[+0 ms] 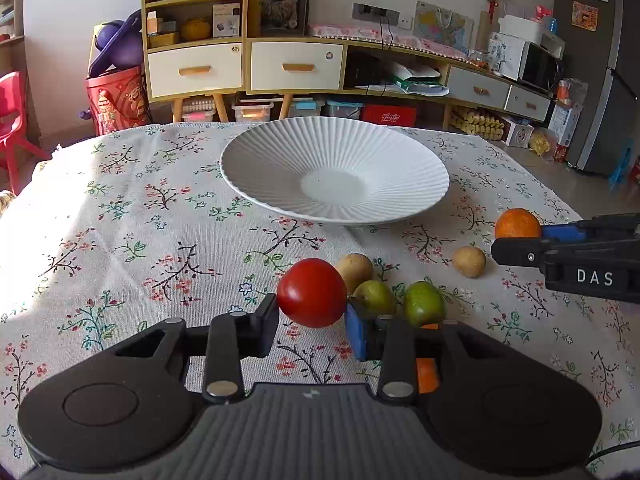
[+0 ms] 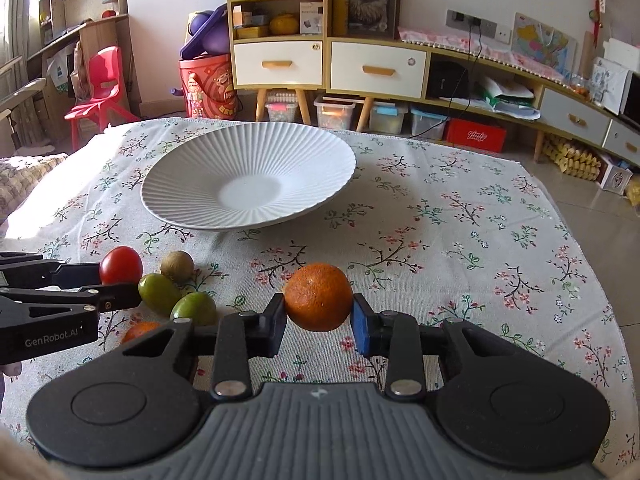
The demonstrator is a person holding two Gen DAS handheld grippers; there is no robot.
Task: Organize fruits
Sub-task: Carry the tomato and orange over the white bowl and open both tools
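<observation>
My left gripper (image 1: 312, 313) is shut on a red tomato (image 1: 311, 298), held near the front of the flowered cloth. My right gripper (image 2: 319, 313) is shut on an orange (image 2: 318, 297). Each gripper also shows in the other's view: the right gripper (image 1: 520, 238) with the orange (image 1: 517, 223) at the right edge, the left gripper (image 2: 120, 280) with the tomato (image 2: 121, 265) at the left. An empty white ribbed plate (image 1: 280, 160) (image 2: 180, 184) stands behind both, towards the far edge of the table.
Between the grippers lie two green fruits (image 1: 374, 298) (image 1: 424, 304), two brown fruits (image 1: 354, 270) (image 1: 469, 261) and another orange (image 2: 140, 330), half hidden under the left gripper. The table's far edge runs just behind the plate. Cabinets, boxes and a red chair (image 2: 100, 88) stand beyond.
</observation>
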